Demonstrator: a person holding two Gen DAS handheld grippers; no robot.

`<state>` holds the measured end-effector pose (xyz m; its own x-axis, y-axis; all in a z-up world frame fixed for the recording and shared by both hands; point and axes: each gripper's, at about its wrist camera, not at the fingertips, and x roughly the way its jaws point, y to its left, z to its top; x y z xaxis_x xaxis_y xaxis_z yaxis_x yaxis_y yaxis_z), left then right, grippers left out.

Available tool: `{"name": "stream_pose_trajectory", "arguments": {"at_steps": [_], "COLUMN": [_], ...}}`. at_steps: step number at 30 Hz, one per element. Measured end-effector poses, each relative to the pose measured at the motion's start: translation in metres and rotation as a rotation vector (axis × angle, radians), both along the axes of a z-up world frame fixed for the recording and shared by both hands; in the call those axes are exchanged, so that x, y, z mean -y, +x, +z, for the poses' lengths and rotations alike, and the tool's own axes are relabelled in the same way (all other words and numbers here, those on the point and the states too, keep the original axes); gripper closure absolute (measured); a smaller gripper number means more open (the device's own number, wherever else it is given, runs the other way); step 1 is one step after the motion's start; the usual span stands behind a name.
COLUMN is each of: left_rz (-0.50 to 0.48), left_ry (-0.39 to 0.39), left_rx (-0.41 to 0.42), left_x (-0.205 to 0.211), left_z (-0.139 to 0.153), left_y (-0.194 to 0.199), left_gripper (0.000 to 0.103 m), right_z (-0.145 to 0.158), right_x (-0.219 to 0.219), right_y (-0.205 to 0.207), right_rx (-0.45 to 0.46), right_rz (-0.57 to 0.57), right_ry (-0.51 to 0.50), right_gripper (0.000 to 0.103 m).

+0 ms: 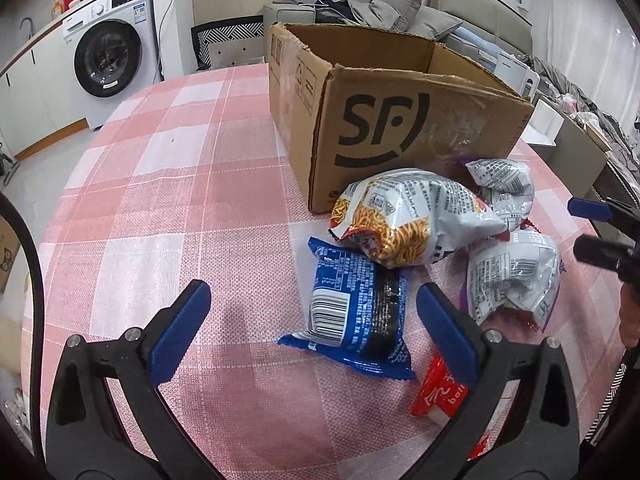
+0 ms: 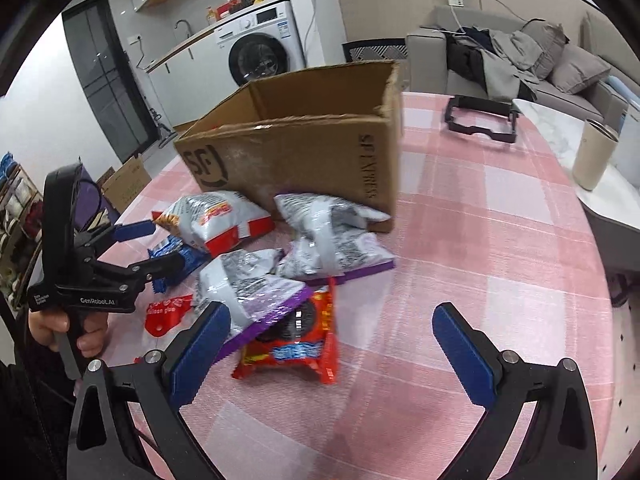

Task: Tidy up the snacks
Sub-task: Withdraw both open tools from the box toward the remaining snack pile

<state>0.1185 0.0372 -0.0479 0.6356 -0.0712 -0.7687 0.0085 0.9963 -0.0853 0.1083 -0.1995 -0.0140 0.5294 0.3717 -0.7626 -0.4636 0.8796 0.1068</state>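
An open cardboard box (image 1: pixel 392 120) (image 2: pixel 300 148) stands on the pink checked tablecloth (image 1: pixel 160 184). Snack packets lie in a heap in front of it: a blue packet (image 1: pixel 356 312) (image 2: pixel 176 250), a silver and orange chip bag (image 1: pixel 412 216) (image 2: pixel 216 216), silver and purple bags (image 1: pixel 512 276) (image 2: pixel 332 236), a red cookie packet (image 2: pixel 296 344) and a small red pack (image 1: pixel 440 392) (image 2: pixel 168 312). My left gripper (image 1: pixel 312 308) (image 2: pixel 160 248) is open, hovering just before the blue packet. My right gripper (image 2: pixel 332 328) (image 1: pixel 580 228) is open above the red cookie packet, holding nothing.
A black frame (image 2: pixel 480 120) lies on the far side of the table. A beige tumbler (image 2: pixel 594 156) stands on a white marble surface at the right. A washing machine (image 1: pixel 112 52) and a grey sofa (image 2: pixel 520 52) are behind. A hand (image 2: pixel 68 332) holds the left gripper.
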Motion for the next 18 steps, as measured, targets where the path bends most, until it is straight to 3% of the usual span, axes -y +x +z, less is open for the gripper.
{"name": "stream_pose_trajectory", "arguments": {"at_steps": [7, 11, 18], "left_rz": [-0.008, -0.013, -0.017], "left_ry": [0.000, -0.003, -0.002], "left_rx": [-0.016, -0.025, -0.029], "left_x": [-0.001, 0.000, 0.000], "left_z": [-0.006, -0.008, -0.010], "left_y": [0.003, 0.003, 0.006], "left_gripper": [0.001, 0.001, 0.001], "right_z": [-0.007, -0.018, -0.028], "right_x": [0.015, 0.001, -0.023], "right_y": [0.006, 0.004, -0.004], "right_rx": [-0.015, -0.032, -0.043], "right_rz": [-0.063, -0.036, 0.039], "right_ry": [-0.060, -0.121, -0.139], "right_gripper": [0.000, 0.000, 0.000]}}
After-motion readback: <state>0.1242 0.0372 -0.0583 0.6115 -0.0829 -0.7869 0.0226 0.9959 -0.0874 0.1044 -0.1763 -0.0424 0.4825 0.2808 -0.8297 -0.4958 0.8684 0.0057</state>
